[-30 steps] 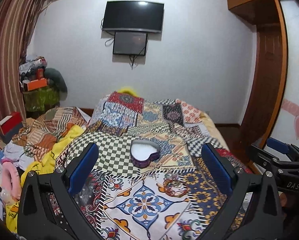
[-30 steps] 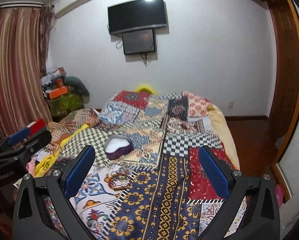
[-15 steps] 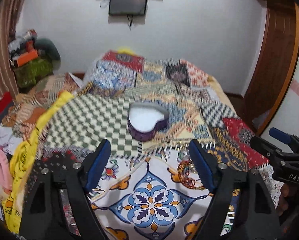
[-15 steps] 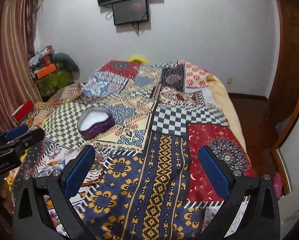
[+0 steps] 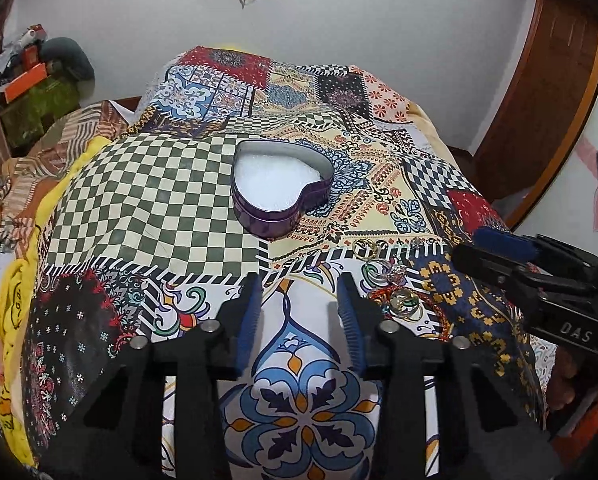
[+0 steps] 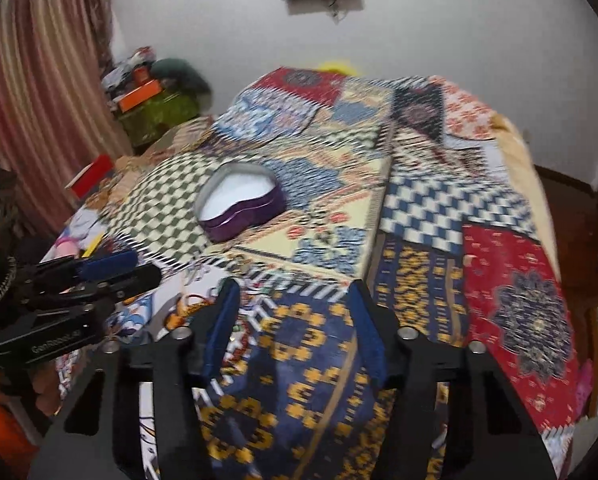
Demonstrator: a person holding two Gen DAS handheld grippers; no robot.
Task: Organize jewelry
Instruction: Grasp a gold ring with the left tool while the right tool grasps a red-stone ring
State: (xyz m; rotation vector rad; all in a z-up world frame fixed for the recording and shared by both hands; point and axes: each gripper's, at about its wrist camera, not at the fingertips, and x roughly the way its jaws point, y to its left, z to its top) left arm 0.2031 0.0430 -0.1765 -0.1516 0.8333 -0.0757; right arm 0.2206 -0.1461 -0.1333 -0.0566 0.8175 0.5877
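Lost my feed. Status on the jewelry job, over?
Both hand-held grippers open, empty: left, right. Rings and bangles loose on quilt. Heart tin open, unobstructed.

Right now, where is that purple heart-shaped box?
In the left wrist view the heart-shaped box sits open on the patchwork bedspread, mid-bed, beside the green checkered patch and beyond the small jewelry pile.

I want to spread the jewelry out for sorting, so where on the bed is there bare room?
The green-and-cream checked patch, left of the purple heart-shaped tin, lies bare. So does the blue-and-white floral patch under the left gripper. It is crowded right of that gripper, where the rings and bangles cluster near the right gripper.
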